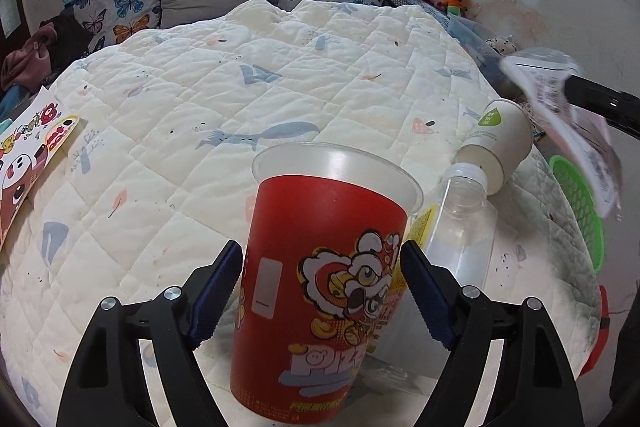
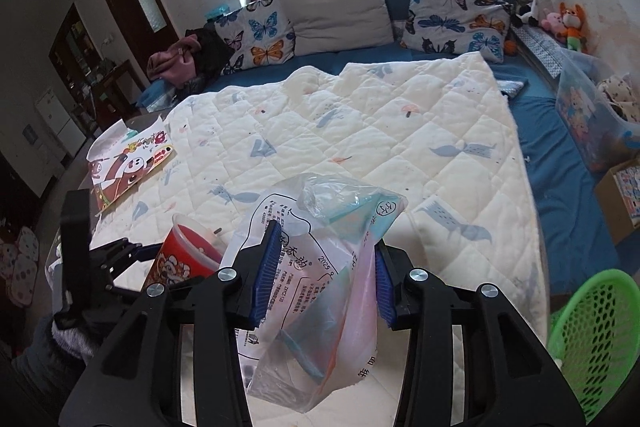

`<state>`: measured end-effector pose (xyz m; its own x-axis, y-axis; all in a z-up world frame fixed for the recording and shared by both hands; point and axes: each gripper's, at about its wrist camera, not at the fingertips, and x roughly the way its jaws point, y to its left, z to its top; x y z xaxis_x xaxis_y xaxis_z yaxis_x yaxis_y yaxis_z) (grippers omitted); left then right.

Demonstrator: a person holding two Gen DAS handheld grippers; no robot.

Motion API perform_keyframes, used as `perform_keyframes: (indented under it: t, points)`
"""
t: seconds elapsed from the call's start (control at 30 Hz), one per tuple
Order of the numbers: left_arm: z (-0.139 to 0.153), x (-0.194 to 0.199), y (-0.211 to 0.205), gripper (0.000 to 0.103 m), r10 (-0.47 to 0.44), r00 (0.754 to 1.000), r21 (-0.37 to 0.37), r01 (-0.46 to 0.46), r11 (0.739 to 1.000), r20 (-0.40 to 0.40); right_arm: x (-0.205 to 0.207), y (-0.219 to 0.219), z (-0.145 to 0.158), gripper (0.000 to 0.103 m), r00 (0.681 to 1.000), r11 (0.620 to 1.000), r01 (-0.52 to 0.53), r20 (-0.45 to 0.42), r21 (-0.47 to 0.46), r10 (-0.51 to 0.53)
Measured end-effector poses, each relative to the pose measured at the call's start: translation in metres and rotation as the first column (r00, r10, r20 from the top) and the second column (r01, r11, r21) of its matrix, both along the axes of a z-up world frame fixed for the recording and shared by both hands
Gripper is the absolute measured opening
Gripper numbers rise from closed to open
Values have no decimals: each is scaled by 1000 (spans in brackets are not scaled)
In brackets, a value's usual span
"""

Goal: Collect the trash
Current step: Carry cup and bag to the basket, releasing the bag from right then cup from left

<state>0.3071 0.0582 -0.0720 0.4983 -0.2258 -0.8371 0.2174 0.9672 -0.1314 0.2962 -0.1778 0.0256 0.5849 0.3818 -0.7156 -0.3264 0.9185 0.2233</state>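
A red paper cup with a cartoon lion print stands upright on the white quilt. My left gripper is around it, one blue pad touching each side. In the right wrist view the same cup shows at lower left. My right gripper is shut on a crumpled clear plastic bag with printed text, held up above the quilt. That bag appears blurred at the right edge of the left wrist view. An empty clear bottle and a tipped white paper cup lie right of the red cup.
A green mesh basket sits beside the bed at lower right, also in the left wrist view as the basket. A flat cartoon wrapper lies at the quilt's left edge. Pillows and plush toys line the far side.
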Motion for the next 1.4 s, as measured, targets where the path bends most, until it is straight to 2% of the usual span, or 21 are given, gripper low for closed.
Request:
perform_keyframes:
  t: [0.03, 0.33, 0.6, 0.73, 0.87, 1.0, 1.23, 1.4]
  points:
    - [-1, 1, 0, 75, -2, 1000, -2, 2, 1000, -2, -5, -5, 2, 43, 1000, 1000, 7, 6, 1, -7]
    - [16, -14, -4, 73, 14, 999, 34, -16, 999, 53, -50, -58, 5, 43, 995, 996, 85, 45, 3, -85]
    - [56, -34, -17, 72, -18, 992, 76, 9, 997, 126, -82, -106, -11, 43, 983, 984, 180, 25, 3, -180]
    - [80, -46, -32, 72, -53, 985, 71, 42, 997, 161, -97, -133, -20, 43, 973, 973, 232, 10, 9, -232]
    - [103, -60, -60, 72, -104, 975, 42, 98, 994, 196, -113, -166, -27, 43, 955, 955, 296, 2, 5, -296]
    - [114, -72, -98, 72, -170, 960, 46, 164, 985, 223, -126, -198, -33, 43, 935, 935, 355, 1, -7, -355]
    - [112, -81, -175, 72, -276, 937, 28, 277, 961, 214, -137, -247, -43, 45, 898, 898, 439, -15, -15, -439]
    - [107, -83, -223, 72, -344, 917, 29, 345, 938, 204, -137, -282, -56, 47, 859, 860, 510, -29, -35, -511]
